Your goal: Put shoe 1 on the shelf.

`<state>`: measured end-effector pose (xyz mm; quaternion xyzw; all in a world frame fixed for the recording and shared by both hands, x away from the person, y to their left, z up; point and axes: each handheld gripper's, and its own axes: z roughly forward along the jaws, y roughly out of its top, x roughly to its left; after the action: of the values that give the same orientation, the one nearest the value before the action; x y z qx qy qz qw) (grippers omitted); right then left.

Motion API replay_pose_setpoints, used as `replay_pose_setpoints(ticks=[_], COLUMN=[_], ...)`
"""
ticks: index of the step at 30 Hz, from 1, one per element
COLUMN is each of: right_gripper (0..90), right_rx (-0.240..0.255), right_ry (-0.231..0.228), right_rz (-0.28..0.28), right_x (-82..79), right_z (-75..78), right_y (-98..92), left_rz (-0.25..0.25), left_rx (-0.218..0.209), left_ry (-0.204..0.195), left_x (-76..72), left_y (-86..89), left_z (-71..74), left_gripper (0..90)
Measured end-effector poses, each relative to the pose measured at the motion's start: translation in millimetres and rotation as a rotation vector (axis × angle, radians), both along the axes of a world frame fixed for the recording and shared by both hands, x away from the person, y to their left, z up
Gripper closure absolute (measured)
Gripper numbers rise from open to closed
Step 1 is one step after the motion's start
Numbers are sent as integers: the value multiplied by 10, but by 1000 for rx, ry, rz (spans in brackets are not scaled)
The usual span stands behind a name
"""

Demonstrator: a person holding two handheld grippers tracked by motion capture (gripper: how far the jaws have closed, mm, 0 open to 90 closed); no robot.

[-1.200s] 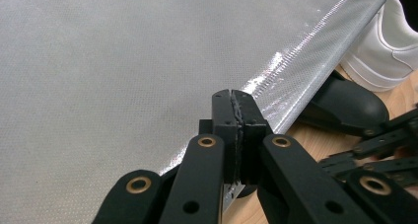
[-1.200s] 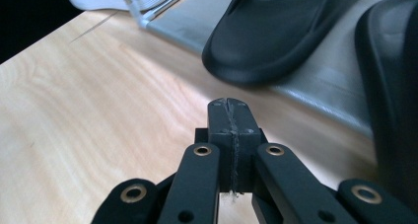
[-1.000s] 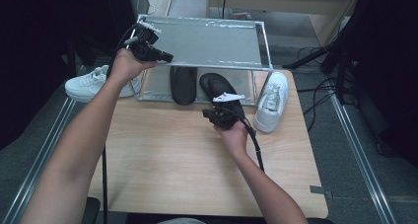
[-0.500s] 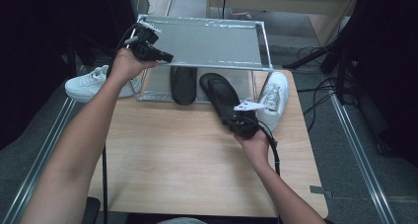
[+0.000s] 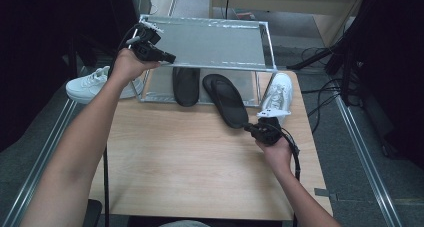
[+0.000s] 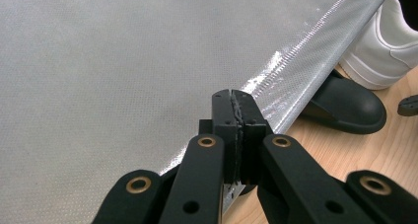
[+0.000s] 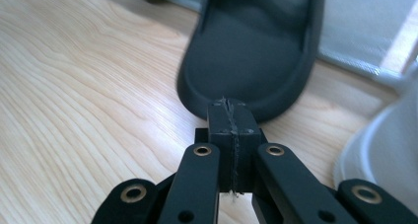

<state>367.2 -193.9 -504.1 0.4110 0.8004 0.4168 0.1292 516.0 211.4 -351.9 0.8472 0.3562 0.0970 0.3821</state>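
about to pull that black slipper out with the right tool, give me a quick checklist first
1. Right tool at the heel of the black slipper: ok.
2. Right tool open enough to take the heel: not ok, the jaws are shut with nothing between them.
3. Slipper toe free of the rack: cannot tell, it reaches under the shelf.
4. White shoe apart from the slipper: ok, close by the right hand.
5. Left tool steadying the rack: cannot tell, shut at the shelf's front edge.

Wooden table [image 5: 190, 157], grey floor [image 5: 360, 152], metal floor rails [image 5: 40, 157], dark surroundings
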Motion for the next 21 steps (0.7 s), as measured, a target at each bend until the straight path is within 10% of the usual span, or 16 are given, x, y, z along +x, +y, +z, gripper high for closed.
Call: replay_pose_setpoints(ticks=[21], right_gripper=[900], right_rx=[-13], right_ry=[14], right_rz=[-20], right_x=[169], right_z=[-108], right_y=[127], left_rz=[3], left_rx=[-9], left_ry=[-8], left_x=[-13], left_y=[6], left_z=[-13], left_gripper=[900])
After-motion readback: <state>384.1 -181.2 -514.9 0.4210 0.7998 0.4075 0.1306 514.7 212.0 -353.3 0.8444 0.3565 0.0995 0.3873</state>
